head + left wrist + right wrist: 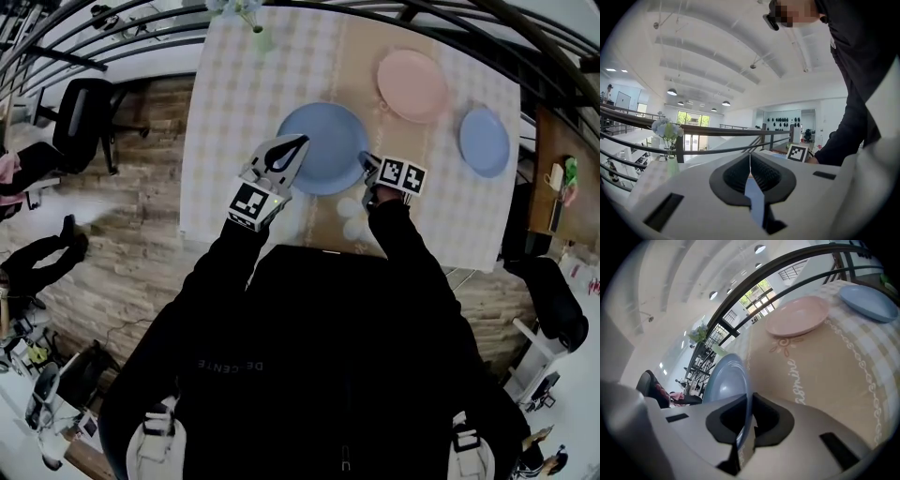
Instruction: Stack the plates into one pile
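We see a large round blue plate point(323, 141) with a smooth, slightly glossy face and a raised rim. It sits near the middle of the tabletop point(234, 112), partly over the beige embroidered runner on the pale checked cloth. The left tongs point(298, 142) are clenched on its left edge. In the left gripper view the ribbed dark pads meet on a thin blue sliver of rim point(754, 197). The right tongs point(367, 161) grasp the opposite edge. In the right gripper view the plate point(724, 380) shows as a blue-grey disc, edge-on between the jaws and tipped against the cloth point(825, 376). We cannot tell whether it is clear of the tabletop.

A round pale pink plate point(412, 84) lies flat further back on the runner, apart from the large one. A smaller round blue plate point(484, 141) lies near the right edge, just beside the pink plate point(797, 315). Both are shallow with plain rims, and the small blue plate point(867, 301) matches the large one in colour.
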Tool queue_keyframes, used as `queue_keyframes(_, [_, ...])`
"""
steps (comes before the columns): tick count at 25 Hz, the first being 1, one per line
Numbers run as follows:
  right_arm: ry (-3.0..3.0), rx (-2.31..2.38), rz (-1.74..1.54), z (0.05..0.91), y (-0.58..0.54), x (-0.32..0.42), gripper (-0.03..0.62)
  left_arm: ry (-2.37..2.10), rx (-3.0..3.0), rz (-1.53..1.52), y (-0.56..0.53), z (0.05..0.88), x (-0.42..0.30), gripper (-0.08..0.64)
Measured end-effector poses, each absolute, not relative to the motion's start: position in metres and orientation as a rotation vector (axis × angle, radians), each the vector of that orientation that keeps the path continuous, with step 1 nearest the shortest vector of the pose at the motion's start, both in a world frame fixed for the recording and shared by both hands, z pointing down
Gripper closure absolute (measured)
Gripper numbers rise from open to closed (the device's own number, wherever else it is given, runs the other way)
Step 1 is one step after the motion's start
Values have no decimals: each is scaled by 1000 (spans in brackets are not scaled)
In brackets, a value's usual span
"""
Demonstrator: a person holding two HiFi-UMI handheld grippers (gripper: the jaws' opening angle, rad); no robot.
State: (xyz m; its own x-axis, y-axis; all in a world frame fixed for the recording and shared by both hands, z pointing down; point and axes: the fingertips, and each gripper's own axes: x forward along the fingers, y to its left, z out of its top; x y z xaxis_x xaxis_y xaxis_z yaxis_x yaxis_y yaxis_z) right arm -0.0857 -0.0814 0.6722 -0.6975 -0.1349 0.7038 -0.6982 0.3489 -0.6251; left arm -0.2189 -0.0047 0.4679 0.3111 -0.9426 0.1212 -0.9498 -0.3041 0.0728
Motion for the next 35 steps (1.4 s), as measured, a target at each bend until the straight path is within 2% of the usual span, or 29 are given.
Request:
queue_keyframes(21, [-2113, 976, 1543, 653, -247, 24, 565, -1747, 2469, 87, -123, 465, -125, 540])
queue_keyframes(35, [-2068, 1172, 1599, 676, -350, 59, 560, -1709, 2495, 65, -214, 480, -89, 540])
